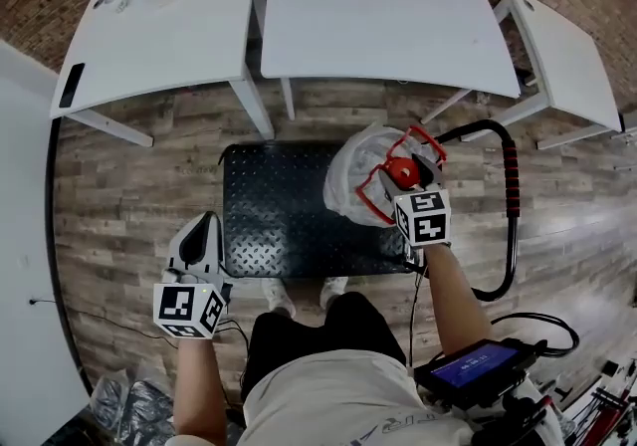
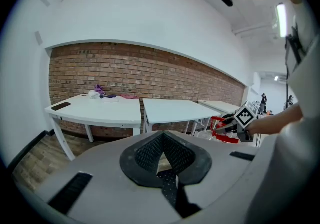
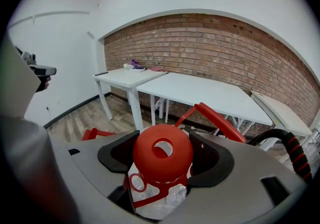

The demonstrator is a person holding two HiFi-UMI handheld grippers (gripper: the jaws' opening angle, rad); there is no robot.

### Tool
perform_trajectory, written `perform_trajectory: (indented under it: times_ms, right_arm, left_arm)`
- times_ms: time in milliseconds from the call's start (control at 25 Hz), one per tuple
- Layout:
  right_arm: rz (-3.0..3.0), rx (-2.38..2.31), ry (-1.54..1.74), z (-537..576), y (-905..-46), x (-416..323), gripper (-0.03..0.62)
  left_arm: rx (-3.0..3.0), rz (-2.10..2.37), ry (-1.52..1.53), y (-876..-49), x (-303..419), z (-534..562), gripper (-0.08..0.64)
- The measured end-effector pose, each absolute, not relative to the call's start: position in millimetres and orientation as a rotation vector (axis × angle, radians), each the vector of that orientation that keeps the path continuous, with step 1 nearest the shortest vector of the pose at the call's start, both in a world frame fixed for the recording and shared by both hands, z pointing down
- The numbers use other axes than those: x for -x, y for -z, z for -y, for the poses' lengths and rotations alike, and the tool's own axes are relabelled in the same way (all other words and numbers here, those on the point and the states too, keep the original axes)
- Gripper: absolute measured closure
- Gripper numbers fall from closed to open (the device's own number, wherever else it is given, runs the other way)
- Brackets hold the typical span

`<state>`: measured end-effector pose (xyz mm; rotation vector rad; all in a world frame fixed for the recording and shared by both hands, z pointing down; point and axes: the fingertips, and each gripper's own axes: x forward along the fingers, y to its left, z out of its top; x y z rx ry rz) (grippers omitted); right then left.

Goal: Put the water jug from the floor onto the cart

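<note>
The water jug (image 1: 350,178), clear plastic with a red cap (image 1: 401,171) and a red carry frame, is over the right end of the black cart deck (image 1: 284,220). I cannot tell whether it rests on the deck. My right gripper (image 1: 408,177) is shut on the cap; in the right gripper view the cap (image 3: 162,152) fills the gap between both pads. My left gripper (image 1: 204,227) hangs over the wood floor just left of the cart, shut and holding nothing. In the left gripper view its pads (image 2: 150,150) meet at the tips.
The cart's push handle (image 1: 512,187), black with a red grip, rises at the right. Three white tables (image 1: 378,11) stand along the brick wall behind the cart. A tablet (image 1: 473,369) and cables lie on the floor at lower right. The person's feet (image 1: 299,295) touch the cart's near edge.
</note>
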<state>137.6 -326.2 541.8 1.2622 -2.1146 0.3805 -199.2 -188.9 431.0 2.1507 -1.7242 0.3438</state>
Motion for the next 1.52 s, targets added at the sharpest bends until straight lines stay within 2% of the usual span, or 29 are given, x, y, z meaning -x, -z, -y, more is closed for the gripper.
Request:
perform_trajectory:
  times_ms: [440,1520]
  right_arm:
    - [2.065,-1.217,-0.402,394,-621,-180,0.278]
    - [1.979,-1.285,-0.519,396,-692,-236,0.278]
  left_arm:
    - [-2.071,1.738,-0.400,-448,192,192,0.560]
    - [-2.094,1.679,-0.410,-461,159,209,0.560]
